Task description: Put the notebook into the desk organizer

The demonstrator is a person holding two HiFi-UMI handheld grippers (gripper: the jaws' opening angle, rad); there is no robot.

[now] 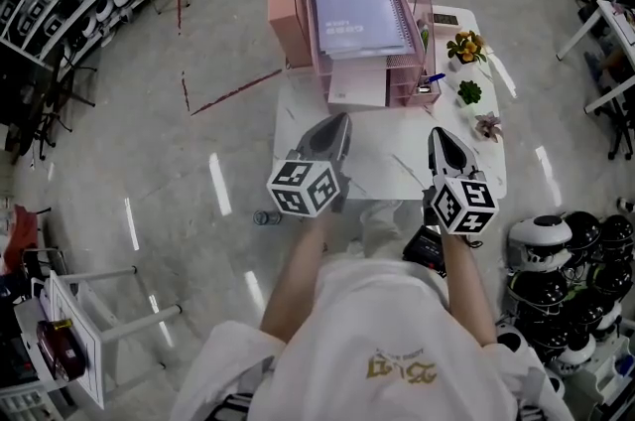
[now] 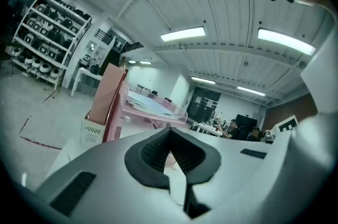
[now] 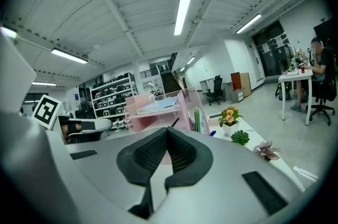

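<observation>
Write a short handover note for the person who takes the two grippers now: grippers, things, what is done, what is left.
Left gripper: shut, empty, over the near part of the table.
Right gripper: shut, empty, beside it.
Notebook: lies flat in the top tray of the pink desk organizer, at the table's far end.
Done: the notebook appears to be in the organizer.
Left: probably nothing; only check that it sits fully inside the tray.
</observation>
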